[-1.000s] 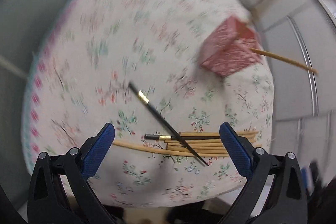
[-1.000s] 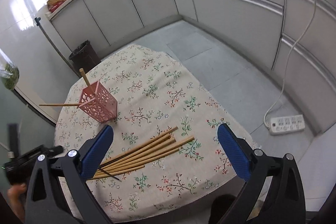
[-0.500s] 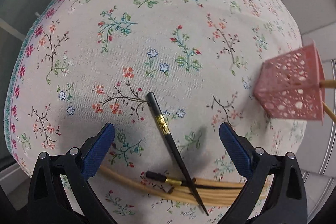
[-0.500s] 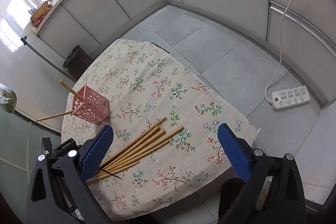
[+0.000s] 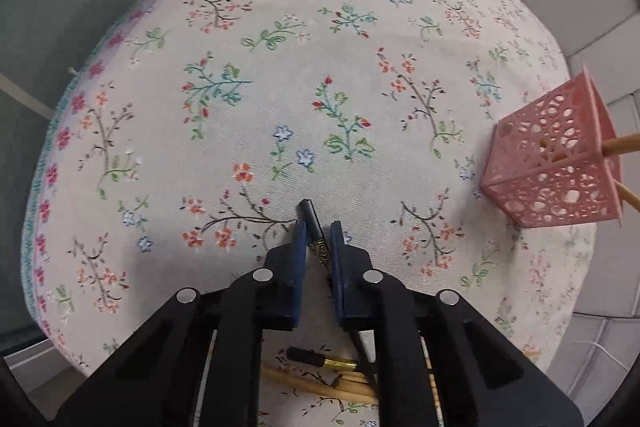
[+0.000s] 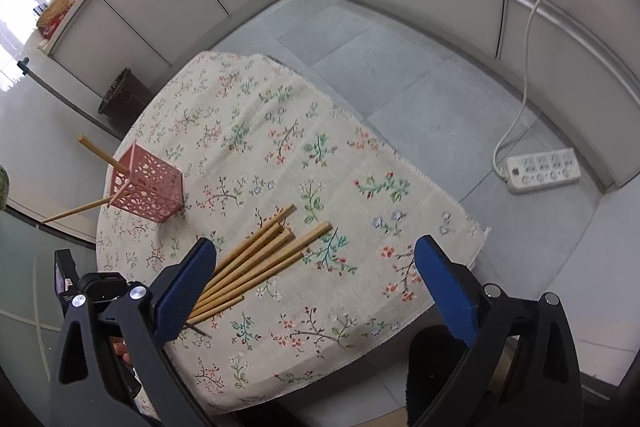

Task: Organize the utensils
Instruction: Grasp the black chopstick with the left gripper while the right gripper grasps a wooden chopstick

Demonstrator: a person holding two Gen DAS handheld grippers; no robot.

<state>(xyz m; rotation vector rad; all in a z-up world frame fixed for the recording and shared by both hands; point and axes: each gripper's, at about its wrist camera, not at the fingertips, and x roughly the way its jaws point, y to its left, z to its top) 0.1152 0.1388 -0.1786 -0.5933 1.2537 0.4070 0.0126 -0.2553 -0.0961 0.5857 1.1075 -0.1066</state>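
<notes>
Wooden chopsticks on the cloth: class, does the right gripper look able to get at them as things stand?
Probably yes. The right gripper is open and holds nothing, and the wooden chopsticks lie bare on the tablecloth just ahead of its left finger, with nothing on top. The holder stands well clear.

Black chopsticks (image 5: 311, 223): two are showing.
Wooden chopsticks on the cloth (image 6: 256, 263): about six are lying bundled.
Wooden chopsticks in the holder (image 6: 100, 157): two are sticking out.
Pink holders (image 6: 146, 185): one is standing.
Power strips (image 6: 544, 171): one is lying on the floor.
</notes>
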